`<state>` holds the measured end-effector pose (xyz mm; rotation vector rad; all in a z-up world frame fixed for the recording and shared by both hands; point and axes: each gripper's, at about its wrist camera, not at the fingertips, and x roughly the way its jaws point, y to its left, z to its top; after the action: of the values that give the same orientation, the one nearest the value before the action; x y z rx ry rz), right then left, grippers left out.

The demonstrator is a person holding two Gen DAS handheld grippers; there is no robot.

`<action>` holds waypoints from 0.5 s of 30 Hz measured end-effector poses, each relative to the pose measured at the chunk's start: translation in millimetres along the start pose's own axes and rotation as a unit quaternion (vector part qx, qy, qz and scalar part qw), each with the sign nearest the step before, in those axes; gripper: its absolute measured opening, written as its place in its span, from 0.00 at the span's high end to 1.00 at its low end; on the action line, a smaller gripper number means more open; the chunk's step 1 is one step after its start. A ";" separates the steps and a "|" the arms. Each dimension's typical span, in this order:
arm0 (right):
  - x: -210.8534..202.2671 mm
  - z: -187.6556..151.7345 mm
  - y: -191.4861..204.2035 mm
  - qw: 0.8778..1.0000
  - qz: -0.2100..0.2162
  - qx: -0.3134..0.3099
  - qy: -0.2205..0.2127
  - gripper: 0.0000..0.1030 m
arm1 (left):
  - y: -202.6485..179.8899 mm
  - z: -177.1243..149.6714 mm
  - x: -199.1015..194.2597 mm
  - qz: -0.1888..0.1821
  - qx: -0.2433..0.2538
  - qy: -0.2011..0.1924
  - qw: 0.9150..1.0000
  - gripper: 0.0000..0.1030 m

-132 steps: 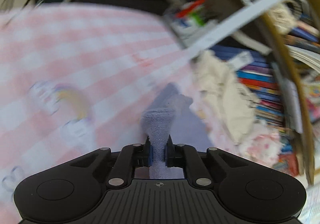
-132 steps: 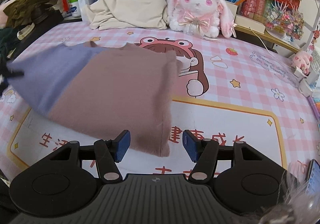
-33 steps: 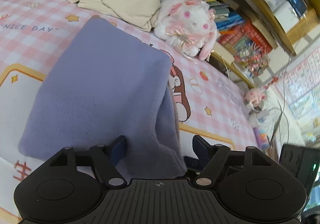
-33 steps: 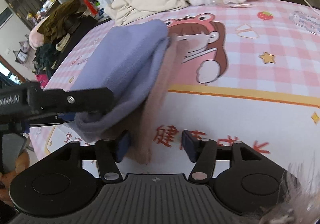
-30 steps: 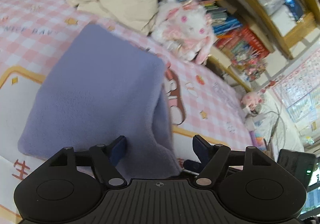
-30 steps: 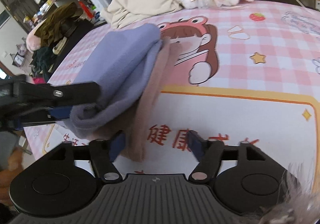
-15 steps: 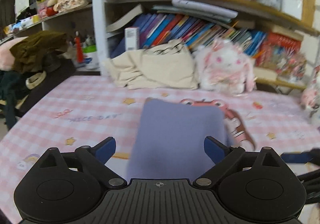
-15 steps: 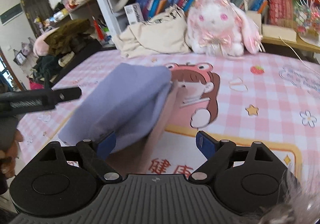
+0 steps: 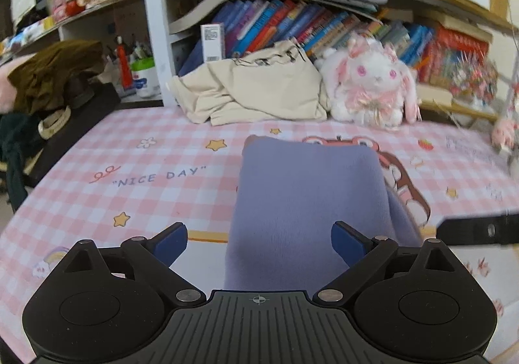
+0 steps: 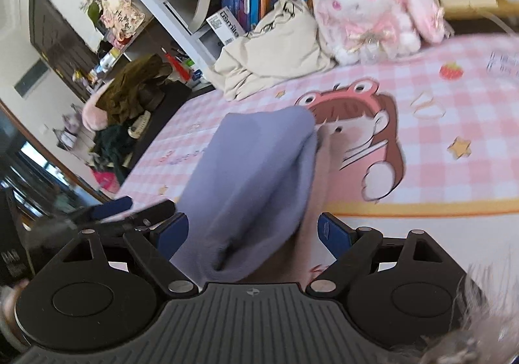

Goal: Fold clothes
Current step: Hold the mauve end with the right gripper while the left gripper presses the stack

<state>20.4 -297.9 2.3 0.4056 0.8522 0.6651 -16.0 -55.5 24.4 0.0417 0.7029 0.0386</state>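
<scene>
A folded garment (image 9: 308,201), lavender on top with a dusty-pink layer (image 10: 324,169) showing beneath, lies on the pink checked cover (image 9: 155,201). My left gripper (image 9: 259,242) is open at the garment's near edge. Its blue pads (image 9: 172,240) stand wide of the cloth on both sides without pressing it. My right gripper (image 10: 253,231) is open too, straddling the near folded end from another side, pads clear of the fabric. Each view catches the other gripper: the right one's finger (image 9: 480,229) at the right edge, the left gripper (image 10: 110,208) at the left.
A cream cloth bag (image 9: 259,88) and a white-and-pink plush rabbit (image 9: 373,81) rest against the bookshelf (image 9: 292,23) at the back. Dark clothes (image 9: 48,78) are piled at the left edge. A cartoon print (image 10: 356,130) covers the cover to the right of the garment.
The left gripper, earlier shut on lavender fabric, has let go. Both grippers opened wider, rose and drew back a little; the left one rolled level. The garment now lies folded.
</scene>
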 end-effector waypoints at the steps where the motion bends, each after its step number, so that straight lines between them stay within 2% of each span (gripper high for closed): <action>1: 2.8 -0.1 -0.1 1.000 0.008 0.010 0.005 0.18 | -0.3 -0.8 0.7 -0.005 0.004 0.003 1.000 0.05; 5: 20.4 -0.1 -6.5 0.997 0.026 0.071 0.026 0.19 | 0.4 -4.5 8.9 -0.055 0.015 0.010 0.998 0.05; 8: 41.3 3.0 -13.2 0.993 -0.004 0.108 0.053 0.28 | -6.3 -5.9 22.0 -0.045 0.038 0.027 0.998 0.06; 11: 55.8 8.1 -8.6 0.994 -0.022 0.097 0.050 0.31 | -16.0 -10.1 28.4 -0.061 0.076 0.034 0.995 0.05; 12: 58.9 10.5 -4.3 0.995 -0.031 0.086 0.047 0.46 | -19.7 -12.9 31.4 -0.063 0.091 0.041 0.993 0.05; 13: 62.0 12.9 0.0 0.995 -0.039 0.075 0.045 0.70 | -23.0 -15.9 33.7 -0.060 0.103 0.045 0.992 0.05; 14: 63.4 14.7 7.0 0.997 -0.045 0.052 0.043 0.82 | -24.4 -17.9 34.4 -0.060 0.108 0.045 0.991 0.05; 15: 59.9 15.0 19.4 0.998 -0.051 0.009 0.032 0.85 | -24.2 -18.8 33.4 -0.061 0.106 0.041 0.992 0.05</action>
<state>53.8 -243.9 -10.8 0.3563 0.9344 0.5787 -2.2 -77.6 -12.7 0.2009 0.7887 -0.1533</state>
